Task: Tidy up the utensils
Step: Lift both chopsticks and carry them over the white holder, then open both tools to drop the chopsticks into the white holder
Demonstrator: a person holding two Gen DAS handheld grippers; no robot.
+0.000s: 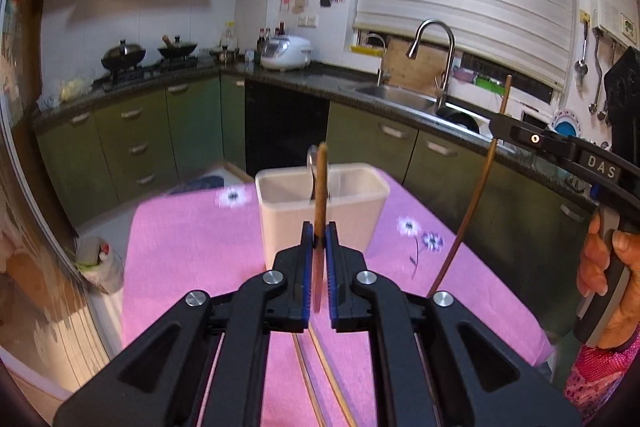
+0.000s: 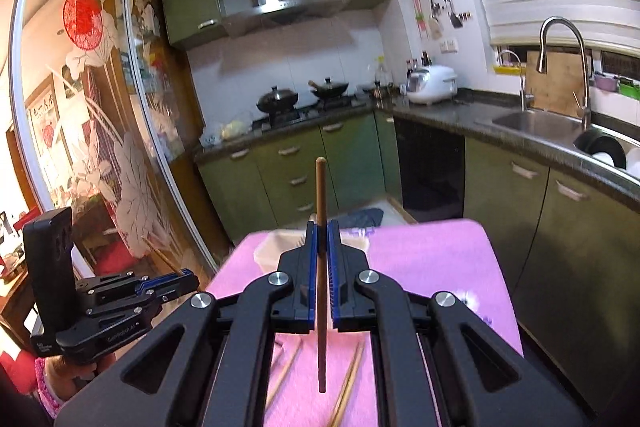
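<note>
Left wrist view: left gripper (image 1: 319, 233) clamped shut on a brown chopstick (image 1: 320, 187), stick upright between the blue pads, its top in front of the white holder (image 1: 320, 211). Holder stands on the pink cloth (image 1: 192, 259), a spoon (image 1: 313, 163) inside it. Right gripper (image 1: 498, 125) at the right edge, held by a hand (image 1: 604, 267), pinching a second chopstick (image 1: 476, 195) that slants down toward the cloth. More chopsticks (image 1: 320, 371) lie on the cloth under the jaws. Right wrist view: right gripper (image 2: 322, 233) closed on its chopstick (image 2: 320, 187), upright, lower tip hanging above the cloth (image 2: 432, 255). Holder (image 2: 272, 251) just beyond the fingertips. Left gripper (image 2: 188, 277) at lower left, its chopstick (image 2: 160, 255) sticking out. Loose chopsticks (image 2: 348, 383) on the cloth below.
</note>
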